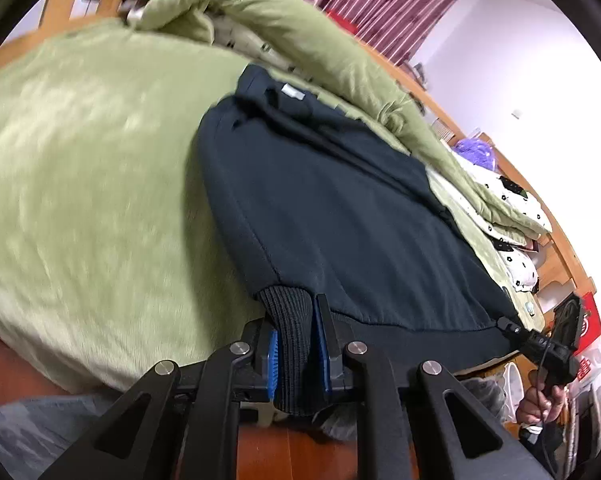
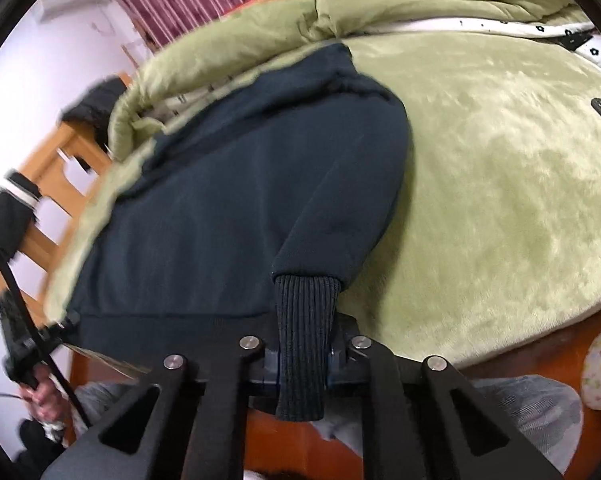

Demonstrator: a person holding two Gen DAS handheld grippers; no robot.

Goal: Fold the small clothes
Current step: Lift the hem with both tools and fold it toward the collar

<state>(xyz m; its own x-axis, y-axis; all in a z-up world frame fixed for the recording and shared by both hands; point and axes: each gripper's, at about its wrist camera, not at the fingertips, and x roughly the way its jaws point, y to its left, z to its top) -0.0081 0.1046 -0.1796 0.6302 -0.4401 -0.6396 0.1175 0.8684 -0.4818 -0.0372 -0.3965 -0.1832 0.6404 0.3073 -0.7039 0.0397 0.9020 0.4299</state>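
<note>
A dark navy sweatshirt lies spread on a green fleece blanket, collar with a white tag at the far end. My left gripper is shut on its left ribbed cuff at the bed's near edge. In the right wrist view the sweatshirt fills the centre-left, and my right gripper is shut on the right ribbed cuff, whose sleeve runs back over the blanket. Each gripper also shows small in the other's view, my right gripper and my left gripper both at the hem.
A bunched green quilt with a white patterned lining lies behind the sweatshirt. A wooden bed frame runs along the far side. Striped pink curtains hang at the back. A purple fluffy item lies near the pillows.
</note>
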